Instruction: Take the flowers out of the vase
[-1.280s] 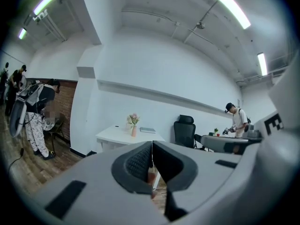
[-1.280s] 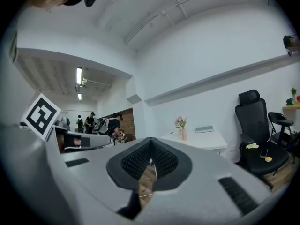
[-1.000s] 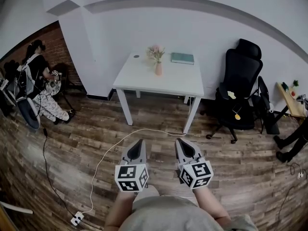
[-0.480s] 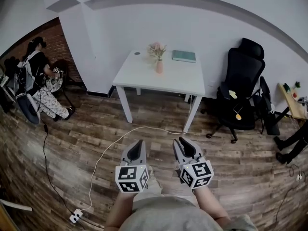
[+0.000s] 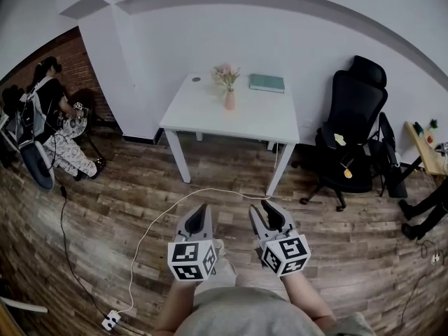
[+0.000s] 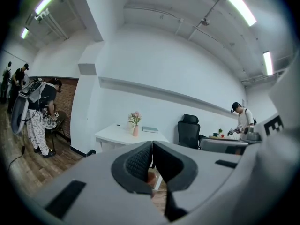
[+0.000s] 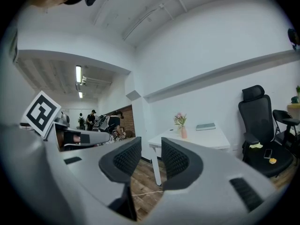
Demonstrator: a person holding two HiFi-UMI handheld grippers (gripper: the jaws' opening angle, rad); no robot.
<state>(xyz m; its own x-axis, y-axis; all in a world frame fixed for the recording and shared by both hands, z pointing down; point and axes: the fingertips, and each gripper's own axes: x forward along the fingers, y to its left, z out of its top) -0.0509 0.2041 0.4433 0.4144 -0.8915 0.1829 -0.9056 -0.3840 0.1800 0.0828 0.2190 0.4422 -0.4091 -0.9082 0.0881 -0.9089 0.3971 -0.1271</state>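
- White bench (image 5: 210,116) ahead of the right tool (image 5: 262,206), against a white wall (image 5: 294,40).
- Black office chair (image 5: 353,110) ahead, to the tool's right.
- Wood-plank floor (image 5: 105,208) below; brick wall (image 5: 77,58) far left.
- Strip lights (image 6: 242,9) overhead.

Floor: open wooden floor (image 5: 126,187), white cable (image 5: 210,189) across it.
Tabletop (image 5: 231,124): bare before vase (image 5: 229,101).
Right flank: office chair (image 5: 353,117) close.

L gripper (image 5: 201,209) jaws together; R gripper (image 5: 261,207) jaws just opening, empty.
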